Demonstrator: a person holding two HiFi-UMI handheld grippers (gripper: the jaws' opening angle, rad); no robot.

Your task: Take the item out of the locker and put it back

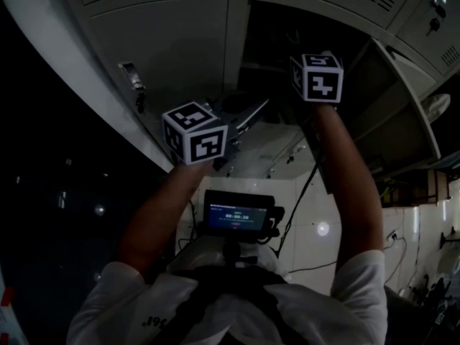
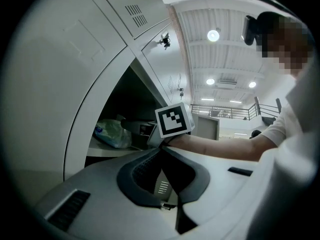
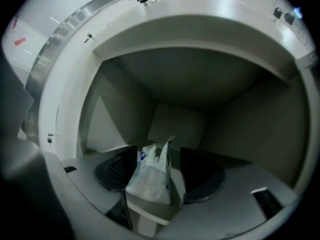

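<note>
Since the plastic bag [image 3: 149, 176] sits on the locker shelf [image 2: 107, 152] between the released jaws of the right gripper [image 3: 152, 156], touched by neither, the putting-back looks all but done; only drawing that gripper out seems left, while the left gripper [image 2: 161, 149] waits outside, jaws clenched empty

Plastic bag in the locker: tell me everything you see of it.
The plastic bag is thin, crinkled and translucent white, with a blue mark near its top. It stands bunched upright, a loose end poking up, on the locker shelf, between the open jaws of the right gripper. The jaws do not seem to squeeze it.
</note>
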